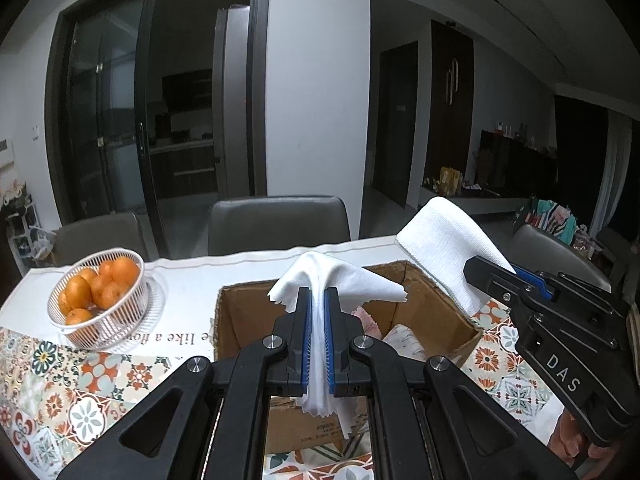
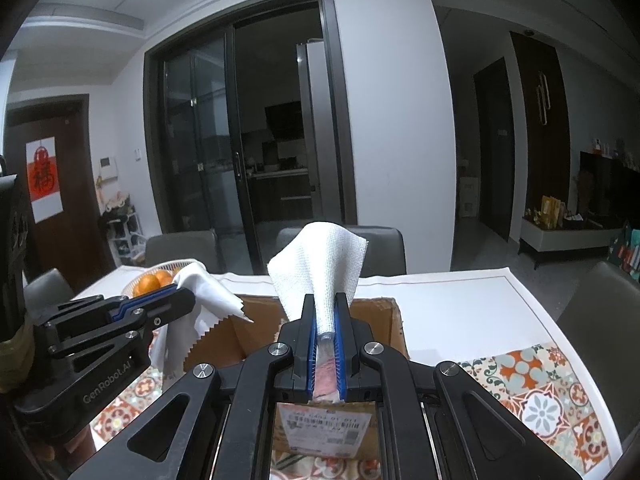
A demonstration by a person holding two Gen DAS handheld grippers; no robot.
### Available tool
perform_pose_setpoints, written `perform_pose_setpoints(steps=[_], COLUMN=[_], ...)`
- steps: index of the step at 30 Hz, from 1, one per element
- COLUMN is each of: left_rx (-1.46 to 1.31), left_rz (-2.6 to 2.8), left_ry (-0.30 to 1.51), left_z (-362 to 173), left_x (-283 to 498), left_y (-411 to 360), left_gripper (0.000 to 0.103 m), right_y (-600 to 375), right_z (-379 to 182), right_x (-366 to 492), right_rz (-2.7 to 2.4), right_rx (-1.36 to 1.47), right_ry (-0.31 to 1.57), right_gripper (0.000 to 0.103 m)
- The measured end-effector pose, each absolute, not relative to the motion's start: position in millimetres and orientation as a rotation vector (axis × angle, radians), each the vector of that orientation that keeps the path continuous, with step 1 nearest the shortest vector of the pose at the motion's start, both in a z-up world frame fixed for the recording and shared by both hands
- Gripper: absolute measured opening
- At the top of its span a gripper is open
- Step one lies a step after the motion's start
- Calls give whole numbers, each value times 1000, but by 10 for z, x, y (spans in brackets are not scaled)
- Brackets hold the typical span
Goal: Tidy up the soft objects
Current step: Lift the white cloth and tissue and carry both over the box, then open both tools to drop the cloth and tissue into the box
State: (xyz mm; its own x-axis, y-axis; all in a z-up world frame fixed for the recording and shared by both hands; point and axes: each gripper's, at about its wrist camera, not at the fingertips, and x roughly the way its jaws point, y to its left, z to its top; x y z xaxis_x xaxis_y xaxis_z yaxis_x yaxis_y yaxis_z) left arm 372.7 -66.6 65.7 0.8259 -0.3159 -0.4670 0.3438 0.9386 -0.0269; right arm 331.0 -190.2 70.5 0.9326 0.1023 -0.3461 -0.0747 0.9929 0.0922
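My left gripper [image 1: 318, 292] is shut on a thin white cloth with zigzag edges [image 1: 340, 280], which fans out above the tips and hangs down between the blue pads. It hovers over an open cardboard box [image 1: 424, 308] holding pale folded fabrics [image 1: 404, 338]. My right gripper [image 2: 325, 298] is shut on a white waffle-weave cloth [image 2: 320, 264] that stands up above its tips, also over the box [image 2: 376, 312]. In the left wrist view the right gripper [image 1: 486, 266] and its cloth [image 1: 448, 240] are at the right. In the right wrist view the left gripper [image 2: 186, 298] is at the left.
A white wire basket of oranges [image 1: 98, 296] stands at the left on the table, which wears a tile-patterned cloth [image 1: 60, 392] with a white runner [image 2: 460, 300]. Grey chairs [image 1: 278, 224] line the table's far side, and another [image 2: 600, 320] stands at the right.
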Motion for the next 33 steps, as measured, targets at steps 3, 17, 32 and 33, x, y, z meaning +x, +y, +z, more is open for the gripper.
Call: perform_pose_setpoints(steps=[3,17,32,33], left_rx=[59,89,122,123], left_rz=[-351,-355,-327,-319], left_ry=[521,667,706,696], left_z=[568,190,153,172], left_x=[3846,4247,4220,4188], left_y=[-690,-813,-820,-805], left_gripper=[8,8,47,50], right_y=[-1889,-1998,-2034,-2033], right_z=[655,271,138,153], right_x=[3418,3888,3905,3885], right_rz=[87,93,65,59], right_rx=[80,102,100,96], right_ry=[382,551,605,600], right_gripper=[9,9,39,41])
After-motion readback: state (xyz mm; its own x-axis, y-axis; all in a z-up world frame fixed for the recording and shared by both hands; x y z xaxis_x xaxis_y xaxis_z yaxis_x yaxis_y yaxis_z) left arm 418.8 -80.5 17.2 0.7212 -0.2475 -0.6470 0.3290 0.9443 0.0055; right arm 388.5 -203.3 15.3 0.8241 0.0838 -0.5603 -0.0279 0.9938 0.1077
